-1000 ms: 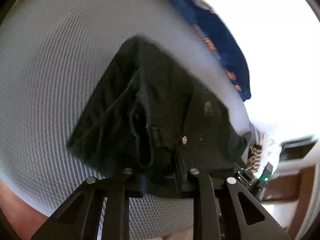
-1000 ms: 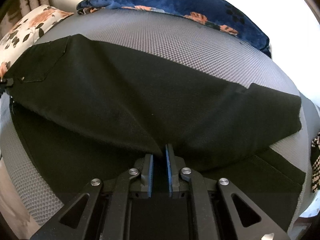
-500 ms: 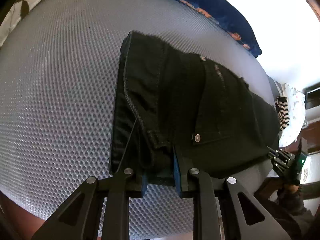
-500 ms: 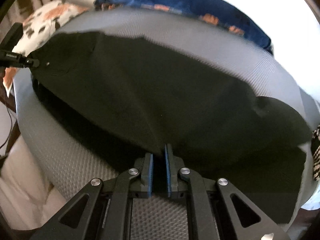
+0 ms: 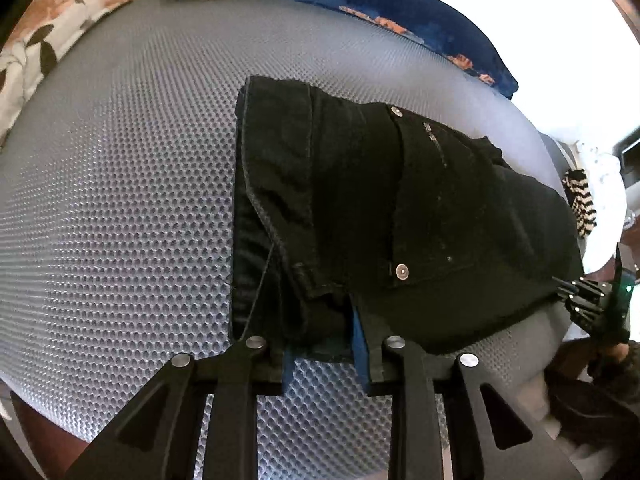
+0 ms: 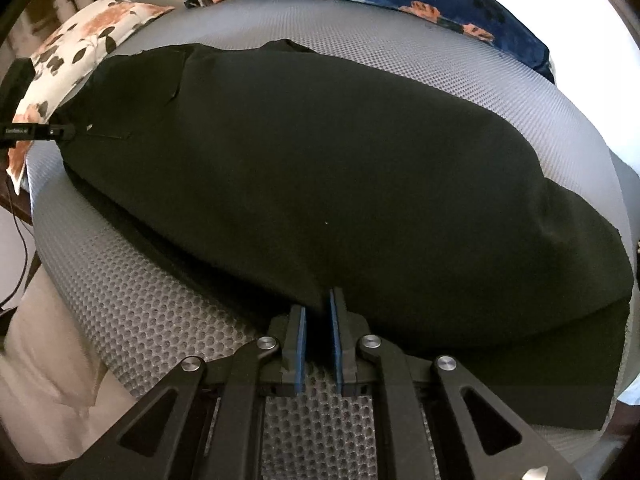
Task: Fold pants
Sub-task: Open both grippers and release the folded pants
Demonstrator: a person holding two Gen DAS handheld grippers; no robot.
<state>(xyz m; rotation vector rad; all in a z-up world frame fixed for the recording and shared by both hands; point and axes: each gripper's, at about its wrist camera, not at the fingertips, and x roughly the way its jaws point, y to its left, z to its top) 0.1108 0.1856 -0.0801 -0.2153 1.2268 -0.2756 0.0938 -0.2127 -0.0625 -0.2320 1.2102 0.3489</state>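
Both grippers are clamped on the black pants (image 6: 340, 184), which lie folded lengthwise, one leg over the other, along the near edge of the bed (image 5: 120, 200). Left gripper (image 5: 324, 344) has its fingers pinching the bunched waistband at the near edge; right gripper (image 6: 318, 340) has its blue-padded fingers nearly together, pinching a thin fold of leg fabric further along that edge. Risks, as I judge them: the left grip sits on a thick wad of waistband layers, so it may hold only the top layers and let the lower ones slip, skewing the fold. The right grip catches only a narrow edge, so a pull could slide it free or drag only the upper leg. The under layer already shows past the upper one along the near edge, so misalignment could carry over. Pants are heavy matte denim-like cloth with stiff seams, metal rivets and a pocket. Bed cover is grey honeycomb mesh, grippy-looking, may drag on the fabric.
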